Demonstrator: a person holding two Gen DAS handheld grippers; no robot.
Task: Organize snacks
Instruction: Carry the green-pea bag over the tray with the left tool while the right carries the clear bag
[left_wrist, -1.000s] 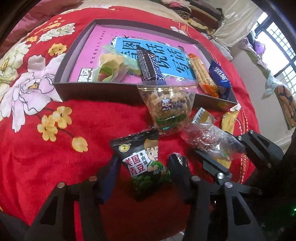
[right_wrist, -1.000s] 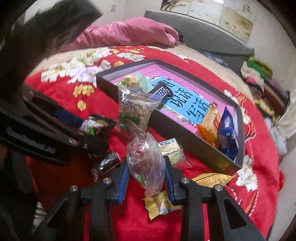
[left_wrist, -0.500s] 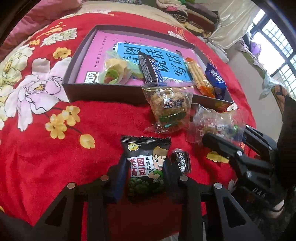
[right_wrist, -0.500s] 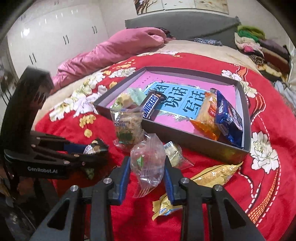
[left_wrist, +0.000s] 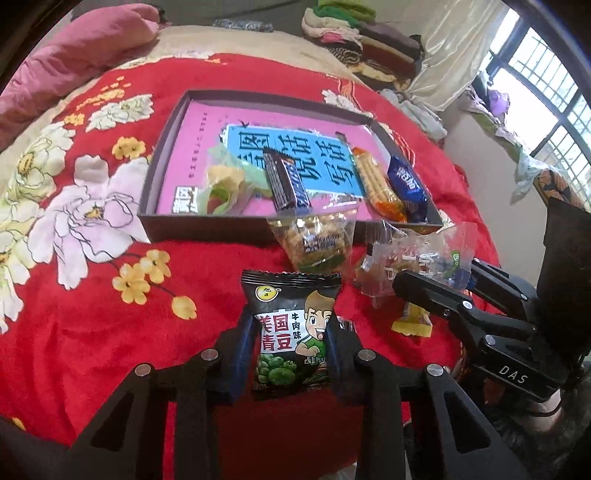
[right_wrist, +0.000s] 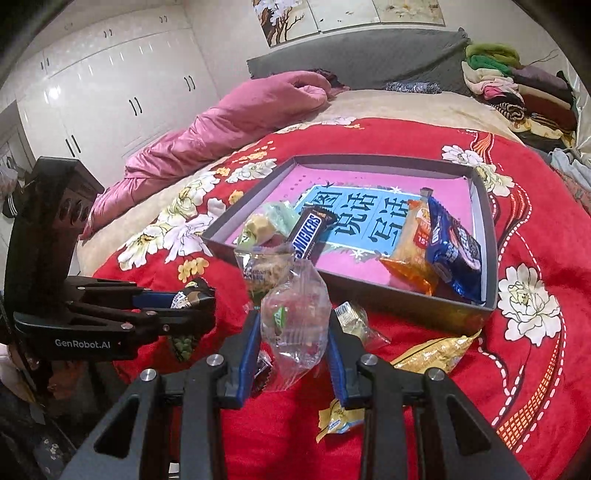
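Both grippers were up off the red flowered bedspread (left_wrist: 92, 314), each with a snack pinched in it. The left gripper (left_wrist: 290, 334) had just been closing, and its blue pads were clamped on the sides of a black green-pea packet (left_wrist: 291, 332) held upright, cartoon boy facing out. To its right, the right gripper (right_wrist: 293, 332) squeezed a clear crinkly bag of sweets (right_wrist: 295, 321) tight between its fingers.

Just beyond them lay the shallow dark box (left_wrist: 207, 225) with the pink and blue lining. In it were a pale green and yellow wrapped sweet (left_wrist: 225, 184) at the near left, a Snickers bar (right_wrist: 312, 236) beside it, and an orange biscuit pack (left_wrist: 376, 182) next to a blue cookie pack (right_wrist: 454, 247) at the right end. A clear packet of nut crisps (left_wrist: 317, 242) leaned against the box's near wall. Loose on the bedspread by the right gripper lay a small gold-wrapped piece (right_wrist: 351, 317) and two yellow packets (right_wrist: 436, 354).
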